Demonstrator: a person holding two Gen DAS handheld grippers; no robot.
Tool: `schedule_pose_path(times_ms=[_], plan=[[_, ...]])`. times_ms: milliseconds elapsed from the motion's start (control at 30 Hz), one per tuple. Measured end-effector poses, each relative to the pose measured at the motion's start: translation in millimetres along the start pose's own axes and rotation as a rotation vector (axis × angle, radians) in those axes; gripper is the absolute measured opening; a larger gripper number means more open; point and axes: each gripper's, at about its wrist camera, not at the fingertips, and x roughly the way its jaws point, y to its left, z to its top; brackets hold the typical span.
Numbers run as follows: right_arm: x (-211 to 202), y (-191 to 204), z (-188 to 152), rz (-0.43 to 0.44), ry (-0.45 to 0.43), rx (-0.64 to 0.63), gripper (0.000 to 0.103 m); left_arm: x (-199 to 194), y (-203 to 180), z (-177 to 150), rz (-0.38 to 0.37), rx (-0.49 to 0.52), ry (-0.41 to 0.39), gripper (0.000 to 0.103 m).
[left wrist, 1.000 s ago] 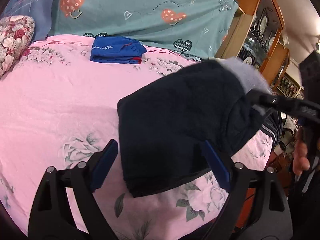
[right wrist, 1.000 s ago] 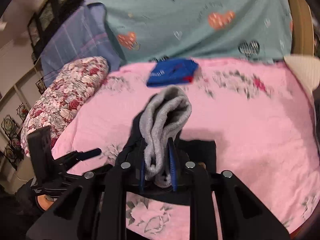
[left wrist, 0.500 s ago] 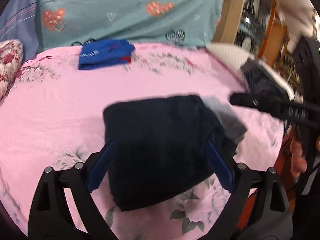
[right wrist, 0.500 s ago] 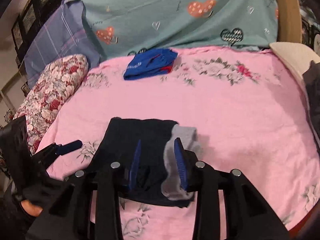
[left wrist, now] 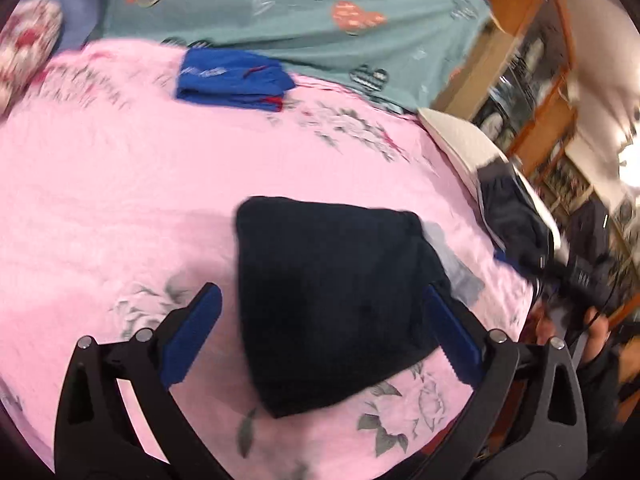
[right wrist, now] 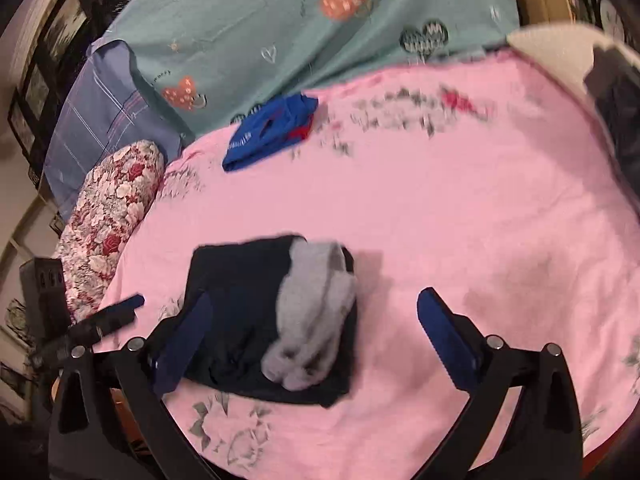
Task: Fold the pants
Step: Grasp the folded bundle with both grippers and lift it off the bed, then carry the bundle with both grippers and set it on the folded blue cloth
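Observation:
The dark navy pants (left wrist: 336,304) lie folded in a compact block on the pink floral bedsheet (left wrist: 120,200). A grey inner part (right wrist: 316,320) is turned out on top of them (right wrist: 236,308) along one side. My left gripper (left wrist: 320,332) hovers over the block. Its jaws are opening, and the pants lie between the blue pads (left wrist: 192,336) without touching them. My right gripper (right wrist: 316,340) is also opening wide, with the grey part below and between its fingers, untouched. One left finger (right wrist: 116,312) shows at the left of the right wrist view.
A folded blue garment (left wrist: 234,80) lies near the teal heart-print cover (left wrist: 300,8) at the back. A floral pillow (right wrist: 112,216) borders the left. Dark clothes (left wrist: 512,216) sit on a white cushion (left wrist: 456,140) at the right edge, before wooden cabinets (left wrist: 520,40).
The right gripper lowered the grey end of the pants onto the dark block and let go, its jaws spreading wide. The pants now lie flat. The left jaws widened a little.

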Motion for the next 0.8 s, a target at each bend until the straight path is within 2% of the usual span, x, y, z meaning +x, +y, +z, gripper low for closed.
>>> schedule_pose_path(times_ms=[100,133,233,367,400,467,533,567,600,633,733,800], plan=[[28,-24,-14,0.074,0.091,0.108,0.102,23,28,2,0.014,-0.140,0.071,0.101],[35,-26,-18,0.087,0.110,0.119,0.102,29,32,0,0.015,-0.154,0.085,0.101],[54,-18,-29,0.114,0.142,0.096,0.102,51,32,-8,0.017,-0.164,0.133,0.101],[72,-3,-34,0.093,0.179,0.044,0.100,67,19,-6,0.032,-0.143,0.109,0.101],[75,1,-35,0.098,0.189,0.029,0.096,71,14,-6,0.005,-0.144,0.116,0.101],[81,11,-37,0.108,0.212,0.000,0.078,85,2,-5,-0.034,-0.124,0.140,0.101],[83,18,-38,0.065,0.214,-0.040,0.064,89,-7,-7,-0.033,-0.102,0.146,0.099],[81,18,-38,0.066,0.212,-0.047,0.055,88,-7,-6,-0.039,-0.110,0.139,0.097],[78,17,-38,0.071,0.207,-0.048,0.046,85,-4,-5,-0.066,-0.131,0.134,0.075],[73,16,-37,0.105,0.204,-0.043,0.039,82,0,-3,-0.094,-0.151,0.136,0.061],[56,24,-37,0.122,0.174,-0.073,0.036,73,-4,0,-0.109,-0.143,0.128,0.049],[48,37,-38,0.116,0.155,-0.107,0.036,64,-13,1,-0.103,-0.115,0.109,0.047]])
